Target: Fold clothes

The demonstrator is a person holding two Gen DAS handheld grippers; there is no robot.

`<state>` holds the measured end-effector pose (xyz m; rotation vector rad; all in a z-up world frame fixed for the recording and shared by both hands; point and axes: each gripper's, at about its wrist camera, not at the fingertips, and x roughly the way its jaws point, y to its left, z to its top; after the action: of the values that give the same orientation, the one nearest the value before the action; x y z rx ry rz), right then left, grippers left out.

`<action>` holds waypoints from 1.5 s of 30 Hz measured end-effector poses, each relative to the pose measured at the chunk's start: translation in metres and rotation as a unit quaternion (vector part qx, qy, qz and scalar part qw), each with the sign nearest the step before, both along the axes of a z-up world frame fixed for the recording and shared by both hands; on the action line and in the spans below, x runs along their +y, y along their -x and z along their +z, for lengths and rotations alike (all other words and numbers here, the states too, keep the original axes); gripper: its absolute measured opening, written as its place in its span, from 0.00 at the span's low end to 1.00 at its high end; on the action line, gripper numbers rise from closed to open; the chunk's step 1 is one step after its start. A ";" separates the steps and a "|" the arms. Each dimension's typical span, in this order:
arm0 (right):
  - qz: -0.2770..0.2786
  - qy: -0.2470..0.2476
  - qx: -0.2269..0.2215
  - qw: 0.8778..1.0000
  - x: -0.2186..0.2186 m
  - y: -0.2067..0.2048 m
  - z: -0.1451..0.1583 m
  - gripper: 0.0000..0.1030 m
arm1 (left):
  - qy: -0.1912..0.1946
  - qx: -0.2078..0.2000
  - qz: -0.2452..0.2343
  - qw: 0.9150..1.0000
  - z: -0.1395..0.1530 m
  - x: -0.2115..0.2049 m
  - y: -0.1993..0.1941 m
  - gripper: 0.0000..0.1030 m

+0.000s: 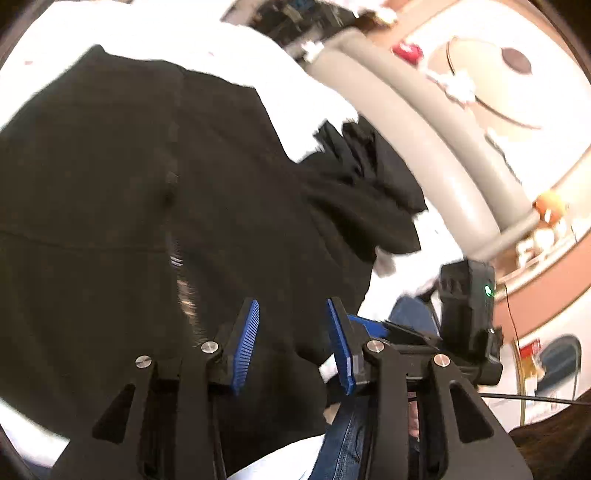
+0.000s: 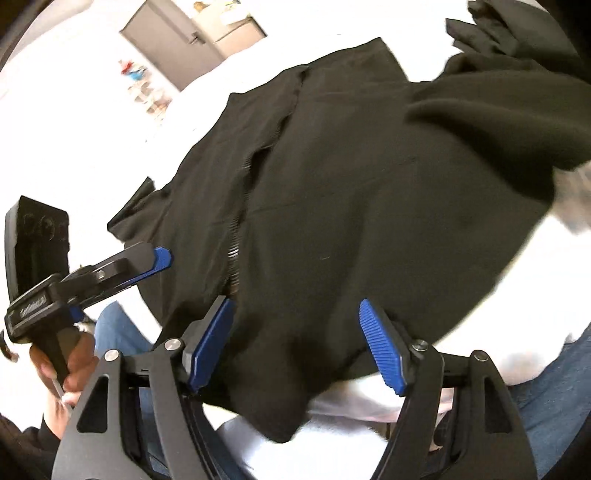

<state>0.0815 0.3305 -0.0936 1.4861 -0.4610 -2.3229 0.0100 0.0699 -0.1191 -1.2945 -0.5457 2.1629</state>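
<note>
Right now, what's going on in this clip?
A person with handheld tongs in each hand is folding a black zip-up garment spread on a white surface. The left tongs and the right tongs both hover open over its near edge, gripping nothing. More dark clothing sits bunched at the far side.

Left gripper [image 1: 293,345] above black zip garment [image 1: 147,184], blue pads [image 1: 245,347] parted, nothing between. Garment spread on white surface [image 1: 184,33]. Right gripper [image 1: 469,314] at right edge.
</note>
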 end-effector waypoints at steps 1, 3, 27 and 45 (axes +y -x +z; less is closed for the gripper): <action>-0.006 -0.007 -0.012 1.000 0.004 0.005 -0.007 0.70 | 0.012 -0.010 -0.008 1.000 -0.009 0.009 0.002 0.38; -0.008 -0.002 -0.022 1.000 0.008 0.009 -0.012 0.69 | 0.056 -0.042 -0.015 0.997 -0.034 0.024 0.000 0.38; -0.299 0.153 0.074 0.939 0.200 0.080 -0.003 0.58 | -0.015 -0.029 -0.026 0.999 -0.018 0.067 0.023 0.44; 0.118 -0.002 0.071 0.990 -0.069 0.092 -0.007 0.34 | 0.031 0.003 0.118 0.993 -0.009 -0.031 0.022 0.44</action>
<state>-0.0107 0.2613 -0.1008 1.2878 -0.2299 -2.2231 -0.0116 0.0390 -0.1280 -1.3133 -0.6623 2.3924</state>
